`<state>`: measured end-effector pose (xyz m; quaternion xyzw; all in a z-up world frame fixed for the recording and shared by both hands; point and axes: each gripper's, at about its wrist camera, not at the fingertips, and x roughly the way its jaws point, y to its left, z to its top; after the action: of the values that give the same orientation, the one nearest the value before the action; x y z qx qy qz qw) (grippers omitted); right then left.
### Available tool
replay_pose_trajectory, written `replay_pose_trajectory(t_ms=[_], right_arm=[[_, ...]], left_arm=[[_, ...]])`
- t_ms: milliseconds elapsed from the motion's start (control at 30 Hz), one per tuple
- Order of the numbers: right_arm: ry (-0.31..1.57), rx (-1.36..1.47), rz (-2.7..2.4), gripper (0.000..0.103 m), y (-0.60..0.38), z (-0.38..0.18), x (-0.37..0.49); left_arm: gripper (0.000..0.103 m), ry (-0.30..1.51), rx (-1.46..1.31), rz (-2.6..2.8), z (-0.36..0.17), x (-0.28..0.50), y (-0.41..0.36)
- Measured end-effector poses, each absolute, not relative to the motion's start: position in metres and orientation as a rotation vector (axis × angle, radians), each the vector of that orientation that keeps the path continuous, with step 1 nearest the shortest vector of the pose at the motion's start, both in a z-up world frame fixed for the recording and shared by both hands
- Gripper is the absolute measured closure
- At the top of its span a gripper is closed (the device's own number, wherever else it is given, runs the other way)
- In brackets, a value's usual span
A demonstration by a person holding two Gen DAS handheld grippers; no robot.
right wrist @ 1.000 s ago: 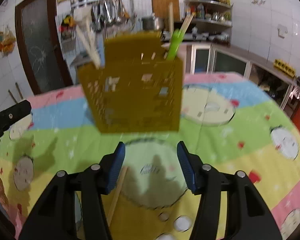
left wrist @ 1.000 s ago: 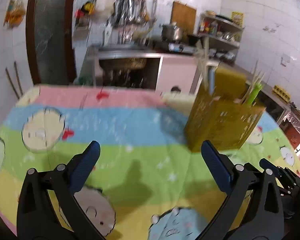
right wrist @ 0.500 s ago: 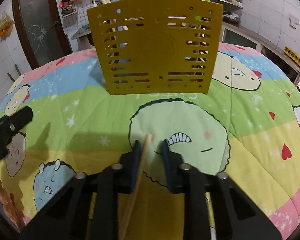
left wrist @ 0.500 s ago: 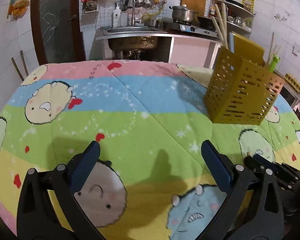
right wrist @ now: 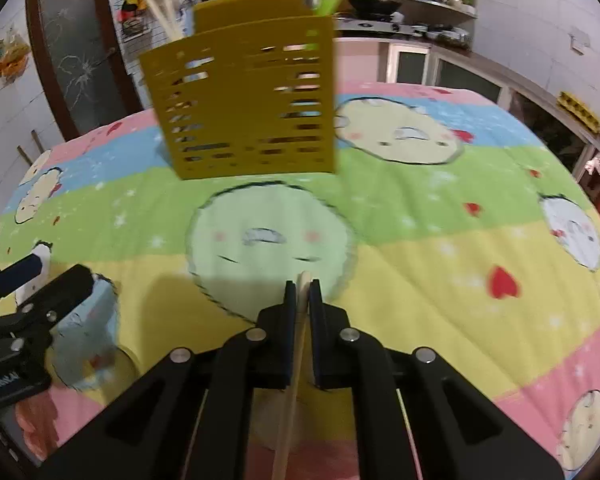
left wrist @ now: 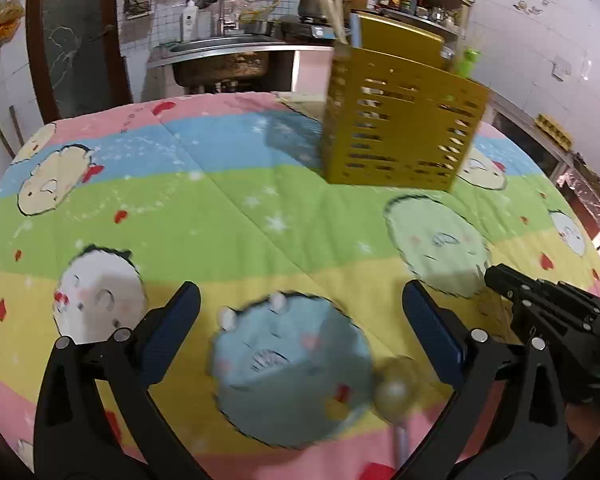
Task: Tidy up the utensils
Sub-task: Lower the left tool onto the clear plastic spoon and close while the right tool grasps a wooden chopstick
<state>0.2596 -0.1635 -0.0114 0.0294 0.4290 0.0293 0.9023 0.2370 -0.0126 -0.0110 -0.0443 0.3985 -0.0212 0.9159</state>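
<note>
Left hand-held gripper (left wrist: 300, 330), left wrist view: black frame, blue pads, jaws spread wide, nothing between them. Below it, a table under a pastel striped cartoon-print cloth (left wrist: 228, 204). Item: mustard-yellow slotted plastic utensil caddy (left wrist: 400, 128), upright, at the far side of the cloth, well apart from the gripper; pale chopsticks (left wrist: 330, 4) and a green-handled utensil (left wrist: 470, 62) stand in it. Item: blurred round pale spoon bowl with thin handle (left wrist: 394, 394), lying on the cloth just inside the right finger. Black frame of the other gripper visible at right edge.

Right hand-held gripper (right wrist: 303, 286), right wrist view: jaws closed almost together, clamped on a single pale wooden chopstick (right wrist: 290, 400) whose tip shows just past the pads and whose shaft runs back towards the camera. Caddy (right wrist: 244, 108) ahead, upright on the cloth (right wrist: 440, 208), apart from the gripper. Left gripper's frame at the left edge.
</note>
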Motion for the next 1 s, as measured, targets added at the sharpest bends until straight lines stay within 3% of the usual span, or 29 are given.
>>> replay_pose_trajectory(t_ms=[300,467,600,733,833,1000], right_arm=[[0.876,0.116,0.056,0.096,-0.194,-0.021,0.242],[0.853,0.12,0.054,0.096,-0.195,-0.024,0.24],[0.847,0.136,0.056,0.096,-0.198,-0.025,0.239],[0.853,0.131,0.051,0.096,-0.198,-0.027,0.239],[0.851,0.109,0.042,0.096,-0.195,-0.027,0.239],[0.853,0.105,0.04,0.096,-0.194,-0.027,0.239]], left_arm=[[0.006,0.856,-0.008,-0.095,-0.019,0.213,-0.053],[0.025,0.888,-0.008,-0.113,-0.031,0.205,-0.059],[0.027,0.876,0.01,-0.104,-0.035,0.202,-0.064],[0.043,0.894,0.029,-0.121,-0.04,0.203,-0.068],[0.043,0.893,0.017,-0.134,-0.04,0.204,-0.067],[0.054,0.9,-0.006,-0.134,-0.041,0.208,-0.065]])
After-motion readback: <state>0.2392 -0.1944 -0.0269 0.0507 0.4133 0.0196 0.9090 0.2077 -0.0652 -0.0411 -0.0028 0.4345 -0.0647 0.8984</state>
